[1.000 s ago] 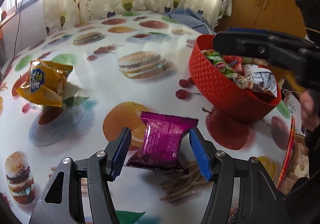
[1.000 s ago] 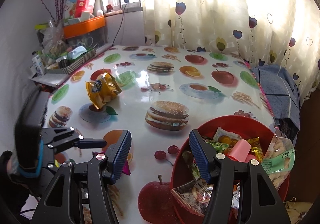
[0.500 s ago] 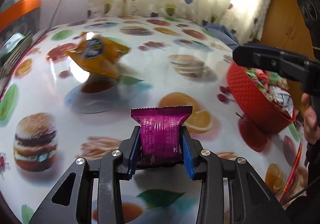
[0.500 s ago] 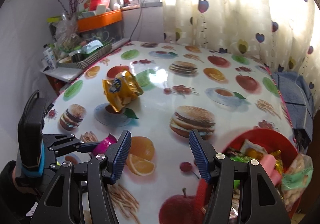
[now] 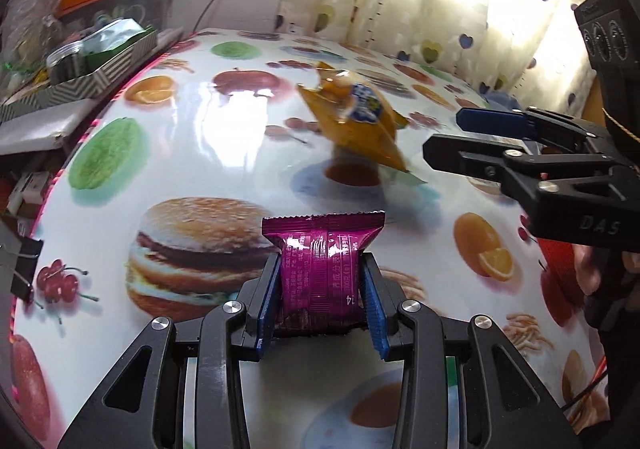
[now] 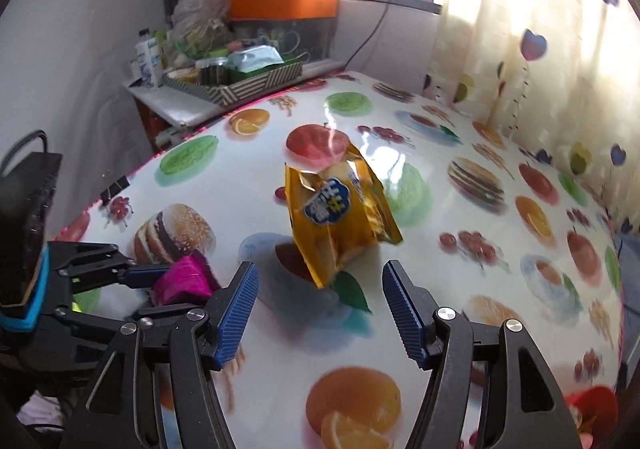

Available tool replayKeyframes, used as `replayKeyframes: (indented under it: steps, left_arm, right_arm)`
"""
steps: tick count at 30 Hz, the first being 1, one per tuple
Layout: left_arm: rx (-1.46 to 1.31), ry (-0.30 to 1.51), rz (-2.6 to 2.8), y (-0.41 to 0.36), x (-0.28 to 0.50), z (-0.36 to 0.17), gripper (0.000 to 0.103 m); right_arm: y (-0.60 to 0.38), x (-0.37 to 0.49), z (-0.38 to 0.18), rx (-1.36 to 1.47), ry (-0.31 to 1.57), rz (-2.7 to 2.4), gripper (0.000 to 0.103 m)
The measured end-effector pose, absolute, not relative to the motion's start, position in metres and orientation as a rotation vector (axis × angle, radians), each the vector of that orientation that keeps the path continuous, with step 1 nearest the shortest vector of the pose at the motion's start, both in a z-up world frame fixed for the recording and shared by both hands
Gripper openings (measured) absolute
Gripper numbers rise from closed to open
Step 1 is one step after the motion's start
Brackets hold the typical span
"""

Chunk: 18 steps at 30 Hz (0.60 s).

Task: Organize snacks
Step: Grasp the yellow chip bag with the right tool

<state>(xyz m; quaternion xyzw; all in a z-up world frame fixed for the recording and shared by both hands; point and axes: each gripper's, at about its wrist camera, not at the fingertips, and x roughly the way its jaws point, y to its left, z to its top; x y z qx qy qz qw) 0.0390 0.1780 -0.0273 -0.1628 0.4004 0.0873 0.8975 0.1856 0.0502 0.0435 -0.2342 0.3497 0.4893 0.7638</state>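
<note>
Food-printed tabletop (image 6: 460, 233): yellow snack bag (image 6: 340, 217) is being framed just ahead of the right gripper (image 6: 320, 313), fingers spread; left gripper (image 5: 322, 305) is pinching a purple packet (image 5: 322, 261).

magenta snack packet (image 5: 322, 269), yellow chip bag (image 6: 340, 213), fruit-and-burger print tablecloth (image 5: 208, 153)

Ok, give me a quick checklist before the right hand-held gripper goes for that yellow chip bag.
1. Left hand-held gripper clamps the magenta foil snack packet: ok.
2. Right hand-held gripper open, nothing between its jaws, which have just been widening: ok.
3. Crinkled yellow foil chip bag lies ahead of the right jaws, not yet between them: ok.
4. Grippers apart from each other: ok.
5. Bag sealed: cannot tell.
6. Red woven plastic basket has room: cannot tell, only an edge shows.
</note>
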Motion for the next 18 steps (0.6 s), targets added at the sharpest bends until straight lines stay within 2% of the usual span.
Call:
replayKeyframes:
  steps: [12,18]
  left_arm:
    - [-0.381,0.803,0.202,0.203,0.029,-0.029,0.039]
    - [-0.383,0.799,0.193,0.201,0.028,-0.029,0.039]
  right_arm:
    - [0.113,0.190,0.004,-0.833,0.629,1.006,0.067]
    - [0.127,0.196,-0.002,-0.897,0.585,0.957,0.067]
